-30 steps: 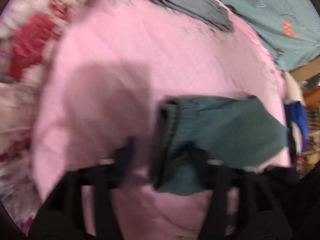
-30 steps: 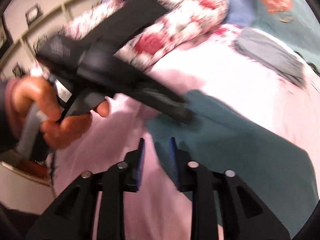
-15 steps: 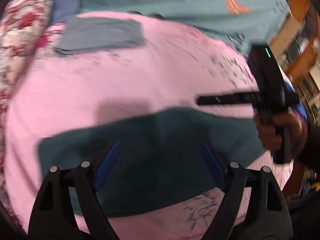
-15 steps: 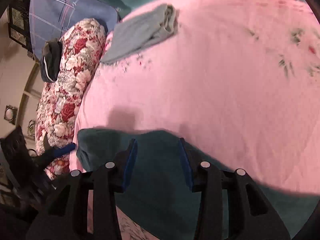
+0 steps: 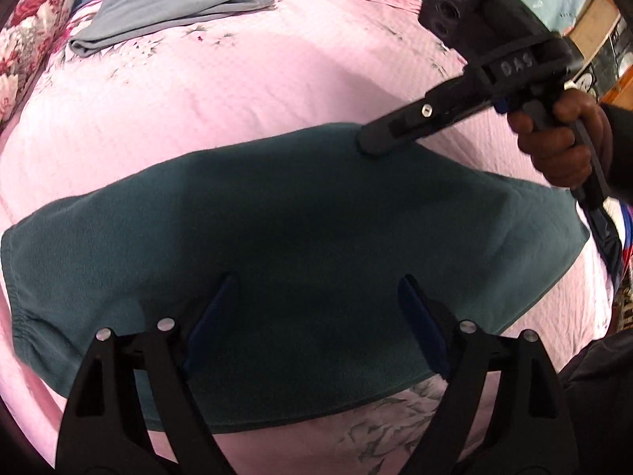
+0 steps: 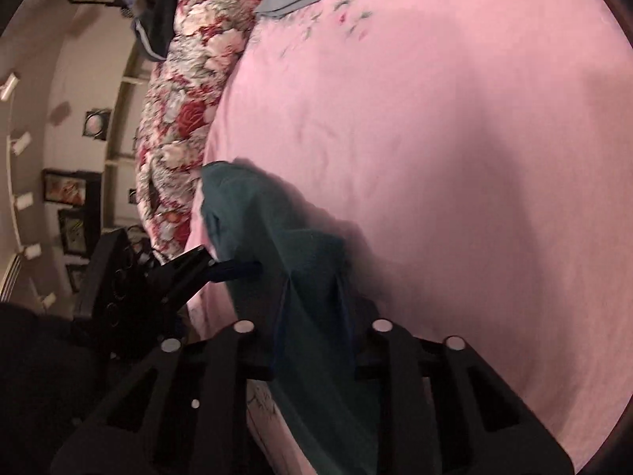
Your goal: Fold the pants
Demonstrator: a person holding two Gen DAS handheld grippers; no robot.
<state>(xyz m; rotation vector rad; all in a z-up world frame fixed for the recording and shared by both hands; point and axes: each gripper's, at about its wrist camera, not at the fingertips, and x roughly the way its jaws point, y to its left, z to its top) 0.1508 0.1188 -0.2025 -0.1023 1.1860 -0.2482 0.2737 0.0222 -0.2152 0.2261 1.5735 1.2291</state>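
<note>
My left gripper point(image 5: 314, 316) hangs over teal pants point(image 5: 277, 229), fingers spread wide, nothing between them. Pants lie flat across near part of pink bedspread point(image 5: 237, 79). My right gripper point(image 6: 312, 312) — fingers close together, teal cloth pinched between them at pants' far edge. Grey folded garment point(image 5: 174, 4) well apart, near floral pillow point(image 6: 186, 79).

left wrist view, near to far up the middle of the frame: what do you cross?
left gripper, jaws wide open → teal pants spread flat → bare pink bedspread → folded grey garment at the far edge.
</note>
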